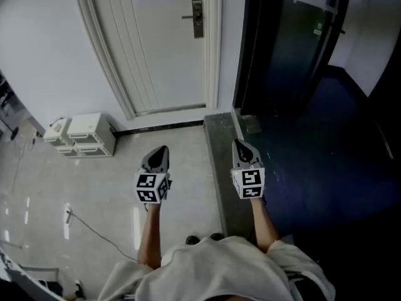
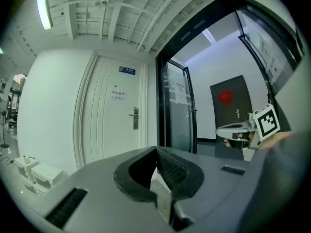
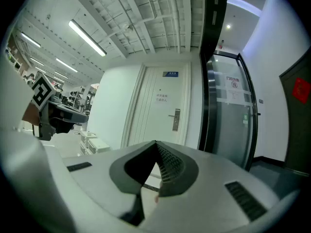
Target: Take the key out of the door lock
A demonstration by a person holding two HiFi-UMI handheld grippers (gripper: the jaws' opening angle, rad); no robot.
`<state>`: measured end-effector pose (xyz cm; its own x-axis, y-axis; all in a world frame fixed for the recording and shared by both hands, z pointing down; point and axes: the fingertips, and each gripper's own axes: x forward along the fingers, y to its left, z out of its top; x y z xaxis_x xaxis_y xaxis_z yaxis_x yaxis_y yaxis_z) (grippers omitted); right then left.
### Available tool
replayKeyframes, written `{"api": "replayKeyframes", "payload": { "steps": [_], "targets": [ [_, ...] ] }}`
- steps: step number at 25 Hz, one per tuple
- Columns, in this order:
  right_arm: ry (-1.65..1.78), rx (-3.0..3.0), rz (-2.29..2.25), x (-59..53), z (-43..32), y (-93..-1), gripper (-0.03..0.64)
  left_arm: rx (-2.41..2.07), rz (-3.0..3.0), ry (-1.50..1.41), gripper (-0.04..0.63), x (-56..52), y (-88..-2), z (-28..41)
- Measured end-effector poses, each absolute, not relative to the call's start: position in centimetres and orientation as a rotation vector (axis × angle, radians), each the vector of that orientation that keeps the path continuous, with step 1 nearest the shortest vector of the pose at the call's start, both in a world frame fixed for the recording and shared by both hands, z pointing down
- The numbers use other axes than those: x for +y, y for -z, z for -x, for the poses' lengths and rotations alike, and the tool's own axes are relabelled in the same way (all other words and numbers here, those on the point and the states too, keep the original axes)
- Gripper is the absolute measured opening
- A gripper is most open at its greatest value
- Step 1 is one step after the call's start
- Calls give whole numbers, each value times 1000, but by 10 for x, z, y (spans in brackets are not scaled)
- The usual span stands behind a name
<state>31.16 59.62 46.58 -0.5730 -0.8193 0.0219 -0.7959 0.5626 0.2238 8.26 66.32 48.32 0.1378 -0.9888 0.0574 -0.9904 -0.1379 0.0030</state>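
Observation:
The white door (image 1: 163, 49) stands shut several steps ahead, with its metal lock plate and lever handle (image 1: 197, 18) at mid-height; the same lock plate shows small in the left gripper view (image 2: 135, 118) and the right gripper view (image 3: 176, 120). A key is too small to make out. My left gripper (image 1: 163, 149) and right gripper (image 1: 239, 143) are held side by side above the floor, both pointing toward the door and far from it. Both have their jaws shut with nothing between them (image 2: 156, 150) (image 3: 155, 144).
White boxes (image 1: 84, 135) sit on the floor by the wall, left of the door. A dark glass door (image 1: 285, 49) in a black frame stands to the right. A grey threshold strip (image 1: 220, 168) and a thin cable (image 1: 94, 229) lie on the floor.

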Motion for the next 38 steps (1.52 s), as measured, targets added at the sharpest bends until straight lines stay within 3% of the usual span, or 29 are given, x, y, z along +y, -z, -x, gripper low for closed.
{"api": "replayKeyframes", "payload": {
  "steps": [23, 38],
  "targets": [
    [262, -2733, -1291, 555, -340, -467, 23, -2071, -2291, -83, 17, 626, -487, -126],
    [238, -2719, -1305, 475, -312, -482, 23, -2065, -2299, -75, 17, 539, -497, -94]
  ]
}}
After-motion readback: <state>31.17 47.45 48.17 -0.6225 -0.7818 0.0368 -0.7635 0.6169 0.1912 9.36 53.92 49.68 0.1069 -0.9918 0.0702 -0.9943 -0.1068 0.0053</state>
